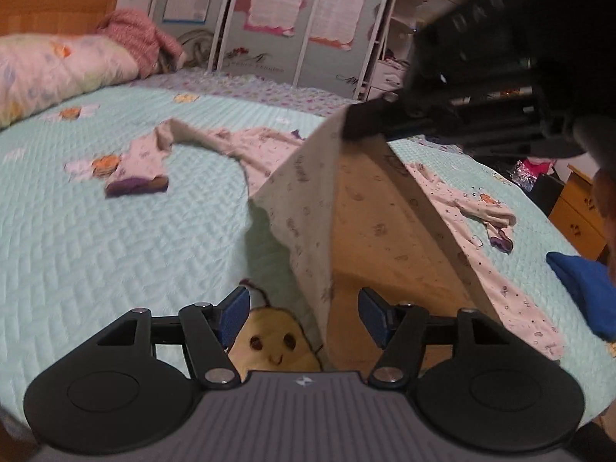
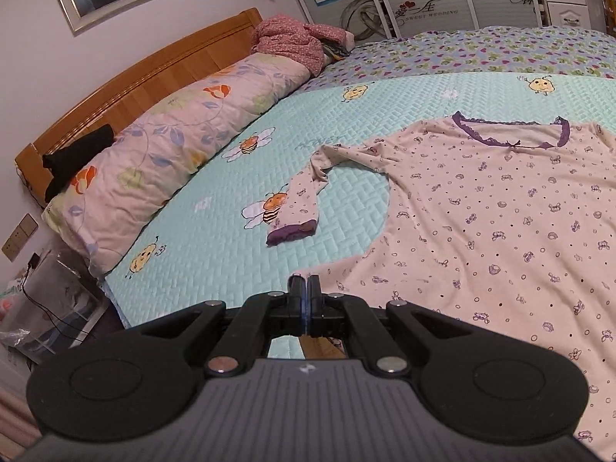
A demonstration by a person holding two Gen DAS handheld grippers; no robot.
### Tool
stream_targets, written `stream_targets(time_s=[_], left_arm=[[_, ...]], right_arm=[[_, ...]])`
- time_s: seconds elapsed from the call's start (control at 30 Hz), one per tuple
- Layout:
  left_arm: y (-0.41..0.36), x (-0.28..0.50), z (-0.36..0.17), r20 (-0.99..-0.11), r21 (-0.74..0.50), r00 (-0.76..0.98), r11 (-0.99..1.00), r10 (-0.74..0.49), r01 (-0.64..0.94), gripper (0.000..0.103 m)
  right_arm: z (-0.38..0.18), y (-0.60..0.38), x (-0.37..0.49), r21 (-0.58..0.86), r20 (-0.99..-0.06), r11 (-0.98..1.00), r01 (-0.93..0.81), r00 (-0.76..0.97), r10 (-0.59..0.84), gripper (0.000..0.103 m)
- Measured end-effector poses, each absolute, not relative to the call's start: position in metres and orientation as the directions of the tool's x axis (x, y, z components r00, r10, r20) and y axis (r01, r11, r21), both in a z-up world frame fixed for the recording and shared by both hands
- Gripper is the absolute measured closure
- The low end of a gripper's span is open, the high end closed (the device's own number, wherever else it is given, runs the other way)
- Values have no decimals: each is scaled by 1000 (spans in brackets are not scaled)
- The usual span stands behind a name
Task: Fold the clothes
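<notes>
a cream long-sleeved cotton top printed with small purple figures and trimmed in purple lace (image 2: 500, 208) lies spread on the bed's mint-green quilted cover with bee and flower pictures (image 2: 215, 254). in the right wrist view its neckline faces the far side of the bed, and one sleeve with a purple cuff (image 2: 296, 208) bends out to the left and rests flat on the cover.

the right hand-held gripper (image 2: 304, 288) has its two pads pressed together on the hem corner of the top, and a little of the cloth shows below the pads. in the left wrist view this same gripper (image 1: 362, 119) comes in from the upper right and holds that corner up off the cover, so the cloth hangs from it like a tent with its paler inside showing. the rest of the top stays on the cover, and the other sleeve (image 1: 489, 211) lies to the right.

the left hand-held gripper (image 1: 304, 315) has its blue-padded fingers (image 1: 235, 315) apart with nothing clamped between them. the hanging edge of the top falls between the fingers in this view; whether it touches either one i cannot tell.

a floral pillow (image 2: 161, 154) lies along the wooden headboard (image 2: 127, 81), with a pink bundled garment (image 2: 292, 38) at its far end. a blue cloth (image 1: 581, 288) sits at the right edge of the bed.
</notes>
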State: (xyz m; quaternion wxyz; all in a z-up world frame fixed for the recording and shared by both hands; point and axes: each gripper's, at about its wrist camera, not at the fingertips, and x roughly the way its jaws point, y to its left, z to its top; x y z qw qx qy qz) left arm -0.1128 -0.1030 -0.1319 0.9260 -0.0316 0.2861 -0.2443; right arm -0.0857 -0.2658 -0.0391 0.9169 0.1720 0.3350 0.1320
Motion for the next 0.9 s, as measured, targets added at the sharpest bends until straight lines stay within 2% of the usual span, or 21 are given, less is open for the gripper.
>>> stream_targets(time_s=[0.07, 0.1, 0.13, 0.17, 0.23, 0.37, 0.43, 0.53, 0.6, 0.63, 0.7, 0.8, 0.9], left_arm=[[-108, -107, -134, -507, -174, 730, 884, -459, 435, 39], [-108, -101, -136, -509, -169, 736, 890, -447, 424, 51], [-106, -95, -138, -515, -168, 740, 897, -433, 408, 90], [-103, -88, -140, -527, -168, 743, 908, -412, 384, 98], [-86, -79, -136, -527, -178, 773, 935, -353, 305, 100], [-47, -93, -110, -442, -144, 853, 960, -279, 239, 100], [-38, -101, -102, -418, -115, 874, 969, -247, 219, 100], [-36, -101, -108, -461, -96, 855, 971, -238, 218, 100], [-36, -99, -116, -502, -91, 831, 971, -238, 223, 100], [-36, -98, -120, -522, -93, 820, 972, -233, 217, 100], [-32, -92, -129, -563, -108, 798, 977, -214, 185, 100], [-28, -85, -140, -600, -118, 775, 980, -197, 157, 99], [-31, -81, -145, -612, -108, 768, 982, -187, 152, 99]], right_arm=[[-38, -265, -87, 399, -569, 908, -129, 741, 356, 103], [-37, -265, -88, 393, -570, 910, -130, 742, 352, 103], [-38, -265, -89, 385, -571, 914, -131, 744, 347, 103], [-38, -265, -90, 376, -573, 917, -132, 745, 342, 103], [-41, -263, -93, 334, -588, 933, -130, 745, 314, 103], [-65, -255, -103, 243, -645, 959, -144, 714, 271, 103], [-80, -251, -107, 240, -671, 958, -159, 686, 282, 99], [-97, -251, -119, 256, -701, 952, -166, 647, 302, 96], [-102, -265, -134, 275, -702, 951, -142, 646, 300, 83], [-101, -276, -145, 280, -697, 953, -116, 658, 285, 81], [-101, -304, -169, 251, -690, 967, -33, 695, 203, 74], [-104, -350, -209, 128, -692, 981, 148, 721, -19, 68], [-120, -383, -241, 17, -720, 965, 260, 673, -169, 65]])
